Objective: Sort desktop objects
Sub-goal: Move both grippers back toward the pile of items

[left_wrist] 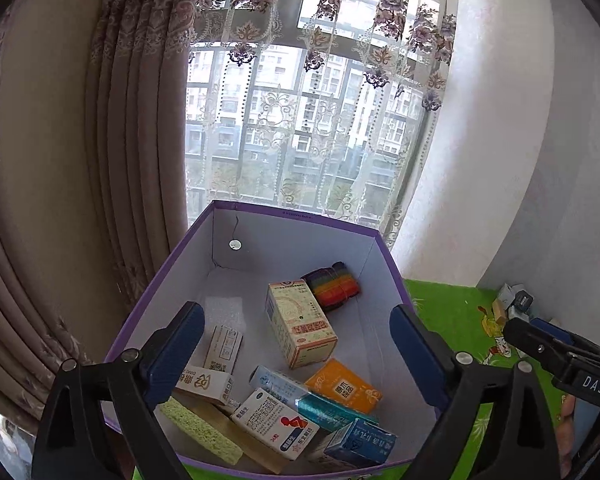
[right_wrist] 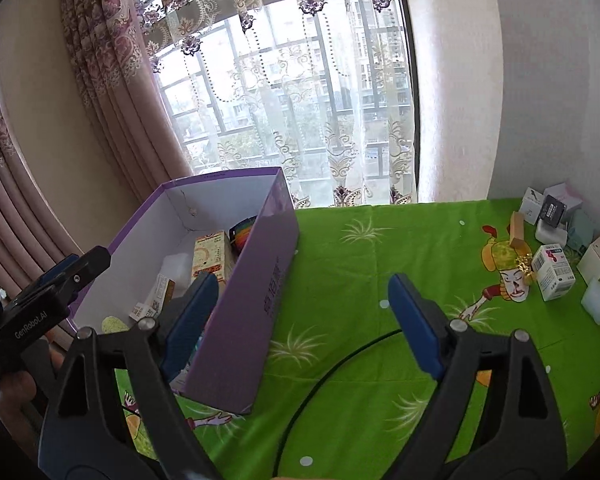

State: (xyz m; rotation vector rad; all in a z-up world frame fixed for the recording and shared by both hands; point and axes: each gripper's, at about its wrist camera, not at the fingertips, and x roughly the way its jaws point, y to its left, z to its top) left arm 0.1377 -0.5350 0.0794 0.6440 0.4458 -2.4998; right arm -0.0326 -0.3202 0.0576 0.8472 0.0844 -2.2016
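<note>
1. The left tool (left_wrist: 296, 348) hangs over the purple box (left_wrist: 384, 256), its blue pads spread wide with nothing between them.
2. The right tool (right_wrist: 300, 320) is just as wide and empty, held above the green cartoon-print cloth (right_wrist: 360, 264) that covers the desk; its left pad overlaps the box's near wall in the right wrist view.
3. A thin black cable (right_wrist: 332, 364) curves across the cloth between the right tool's arms.
4. At the near end of the box lie a yellow-green sponge (left_wrist: 200, 428), a white-and-red medicine carton (left_wrist: 276, 424), a blue carton (left_wrist: 360, 440), a teal carton (left_wrist: 332, 412) and an orange carton (left_wrist: 344, 386).
5. Farther in sits a tall cream carton (left_wrist: 300, 324), lying on its side, and beyond it a rainbow-striped bundle (left_wrist: 334, 284) against the far right wall.
6. Well apart from the box, at the desk's far right corner, a cluster of unsorted small boxes (right_wrist: 556, 232) stands by the wall.
7. Behind everything, curtains (right_wrist: 112, 60) frame a window (right_wrist: 300, 80).
</note>
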